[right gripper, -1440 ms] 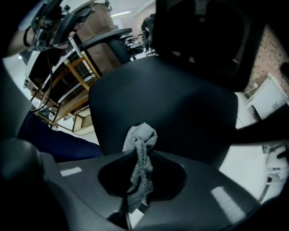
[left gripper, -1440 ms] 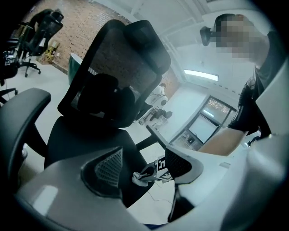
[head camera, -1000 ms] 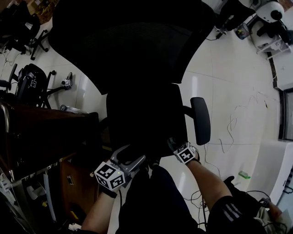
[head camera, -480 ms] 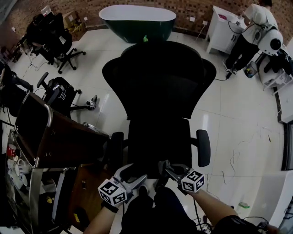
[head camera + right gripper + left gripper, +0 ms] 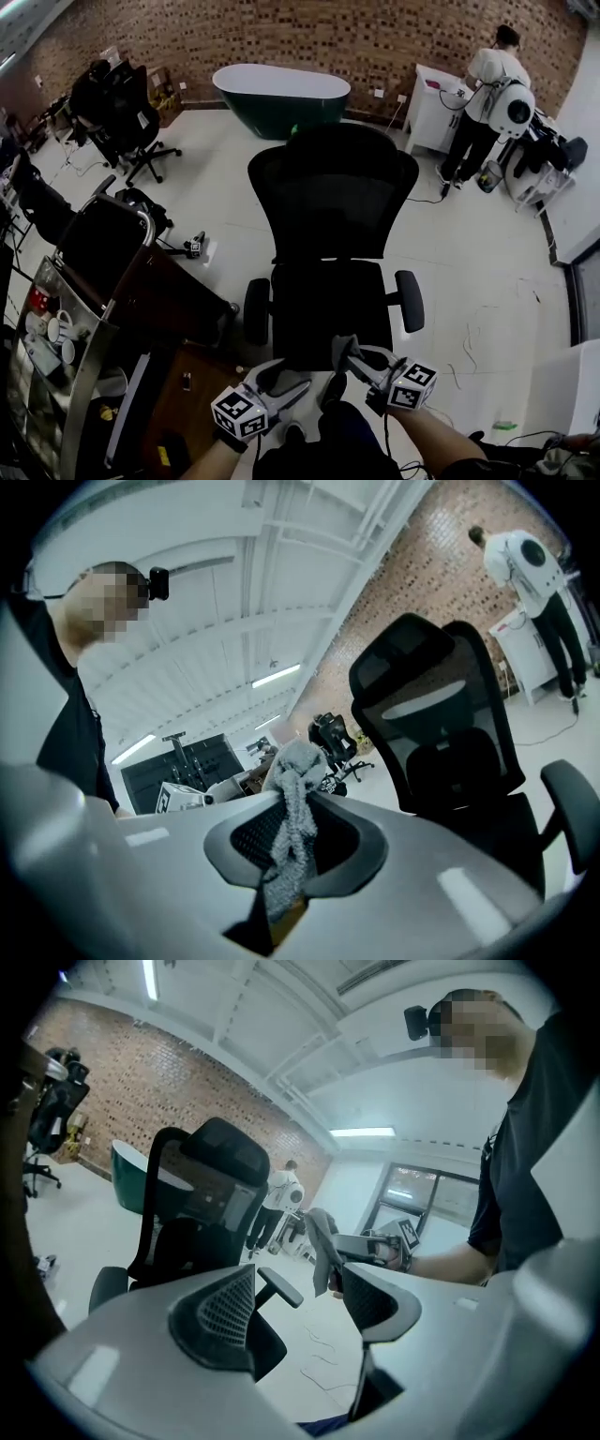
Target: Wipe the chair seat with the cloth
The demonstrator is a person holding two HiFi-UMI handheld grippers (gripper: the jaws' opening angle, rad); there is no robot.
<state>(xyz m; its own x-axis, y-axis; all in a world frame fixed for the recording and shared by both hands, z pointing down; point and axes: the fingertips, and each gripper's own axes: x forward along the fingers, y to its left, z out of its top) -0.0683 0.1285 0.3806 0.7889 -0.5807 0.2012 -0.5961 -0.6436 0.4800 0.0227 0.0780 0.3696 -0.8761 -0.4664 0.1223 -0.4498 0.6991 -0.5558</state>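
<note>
The black mesh office chair [image 5: 330, 202] stands in front of me, its dark seat [image 5: 328, 302] just beyond both grippers. My right gripper [image 5: 351, 354] hovers at the seat's front edge, shut on a grey cloth [image 5: 292, 834] that hangs bunched between its jaws. From the left gripper view the same cloth [image 5: 322, 1239] droops from the right gripper [image 5: 367, 1247]. My left gripper [image 5: 284, 384] sits to the left near the front edge, jaws apart with nothing between its fingers [image 5: 223, 1309]. The chair [image 5: 448, 726] fills the right gripper view's right side.
A wooden desk [image 5: 159, 300] and a metal cart with cups [image 5: 52, 337] crowd the left. Other black chairs [image 5: 122, 112] stand back left, a green tub [image 5: 279, 94] behind. A person in white [image 5: 487, 84] works at a white cabinet back right. Cables [image 5: 469, 342] lie on the floor.
The head view has tilted up, so the chair now shows whole and farther off. Both grippers stay low at the seat's front edge; the right still holds the cloth.
</note>
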